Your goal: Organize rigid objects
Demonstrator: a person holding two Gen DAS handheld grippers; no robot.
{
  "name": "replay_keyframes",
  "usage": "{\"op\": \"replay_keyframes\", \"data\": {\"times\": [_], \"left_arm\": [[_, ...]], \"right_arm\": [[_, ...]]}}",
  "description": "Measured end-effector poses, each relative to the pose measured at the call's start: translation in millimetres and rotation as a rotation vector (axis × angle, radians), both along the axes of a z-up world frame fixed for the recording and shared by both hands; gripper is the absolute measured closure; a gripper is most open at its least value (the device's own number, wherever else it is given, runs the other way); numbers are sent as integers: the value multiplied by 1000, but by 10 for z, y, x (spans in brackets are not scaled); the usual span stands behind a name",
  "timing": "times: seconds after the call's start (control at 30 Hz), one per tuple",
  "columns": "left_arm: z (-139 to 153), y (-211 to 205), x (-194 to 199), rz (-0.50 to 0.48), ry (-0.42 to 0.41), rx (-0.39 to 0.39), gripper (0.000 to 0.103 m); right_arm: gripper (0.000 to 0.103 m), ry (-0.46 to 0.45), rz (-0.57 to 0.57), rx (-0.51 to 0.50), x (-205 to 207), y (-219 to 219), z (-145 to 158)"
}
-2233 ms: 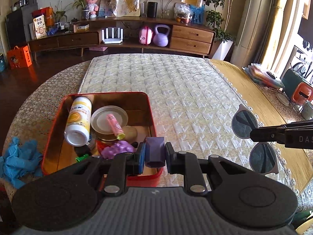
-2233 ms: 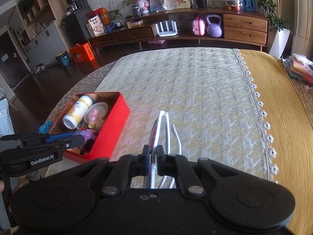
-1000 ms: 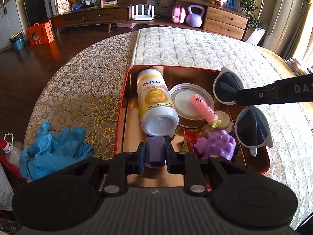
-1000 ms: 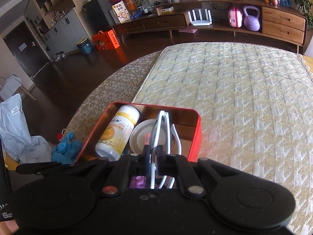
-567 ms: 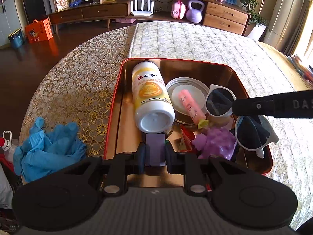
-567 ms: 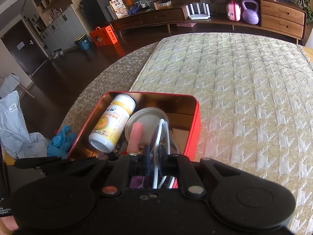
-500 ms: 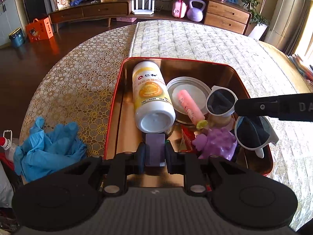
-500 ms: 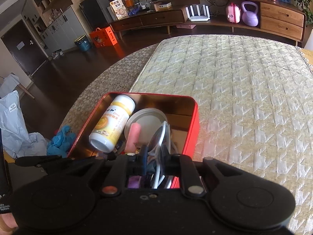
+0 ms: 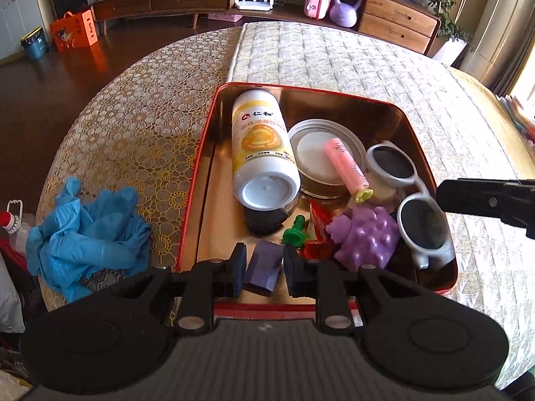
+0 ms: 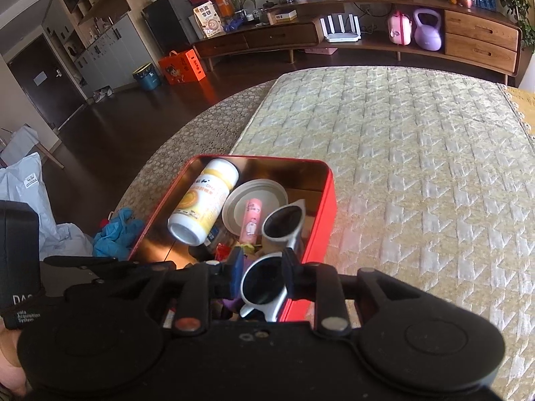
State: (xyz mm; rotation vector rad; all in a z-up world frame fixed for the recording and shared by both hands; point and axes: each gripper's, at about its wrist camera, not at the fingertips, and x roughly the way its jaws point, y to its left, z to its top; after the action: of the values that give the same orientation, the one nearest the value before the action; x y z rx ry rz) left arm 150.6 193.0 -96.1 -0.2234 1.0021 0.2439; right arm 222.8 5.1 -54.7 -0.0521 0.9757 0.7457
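A round table point(image 9: 127, 123) draped in a gold lace cloth, with a quilted cream runner point(image 10: 418, 173) laid over it, stands in a living room with dark wood flooring. At 12 o'clock a long low wooden sideboard point(image 10: 334, 38) carries a white router, a pink case and a lilac kettlebell point(image 10: 428, 30). An orange gift bag point(image 10: 182, 67) sits on the floor towards 10 o'clock.

The open red metal tin point(image 9: 197, 180) rests on the table, a heap of blue disposable gloves point(image 9: 87, 227) just beside it at 9 o'clock. Inside it, a white and yellow supplement bottle point(image 9: 260, 147) lies on its side, long axis running from 12 to 6, its white base towards 6. A pink tube point(image 9: 346, 163) lies across a round metal lid point(image 9: 314, 157), pointing from 11 to 5. A knobbly purple toy point(image 9: 364, 234) lies at the near right.

The left gripper point(image 9: 260, 267) has its jaws opening narrowly around a dark purple rectangular block point(image 9: 262, 264), which stands tilted between the pads, low in the tin's near end; whether it still touches them cannot be told.

The right gripper point(image 10: 262, 274) has its jaws opening, with the white-framed round sunglasses point(image 10: 267, 280) loose between them. The sunglasses lie in the tin's right side, lenses upward, long axis from 12 to 6.
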Motion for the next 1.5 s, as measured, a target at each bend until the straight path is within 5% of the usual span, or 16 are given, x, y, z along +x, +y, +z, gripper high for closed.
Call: {"op": "replay_keyframes", "data": {"times": [0.57, 0.7, 1.1, 1.37, 1.5], "left_arm": [[486, -209, -410, -15, -132, 18, 71], [643, -310, -548, -26, -211, 31, 26], [887, -538, -807, -56, -307, 47, 22], [920, -611, -926, -54, -326, 15, 18], [923, -621, -971, -41, -328, -21, 3]], "right_arm": [[49, -112, 69, 42, -520, -239, 326], [38, -168, 82, 57, -673, -316, 401], [3, -273, 62, 94, -948, -535, 489], [0, -321, 11, 94, -1031, -685, 499], [0, -336, -19, 92, -1080, -768, 460]]}}
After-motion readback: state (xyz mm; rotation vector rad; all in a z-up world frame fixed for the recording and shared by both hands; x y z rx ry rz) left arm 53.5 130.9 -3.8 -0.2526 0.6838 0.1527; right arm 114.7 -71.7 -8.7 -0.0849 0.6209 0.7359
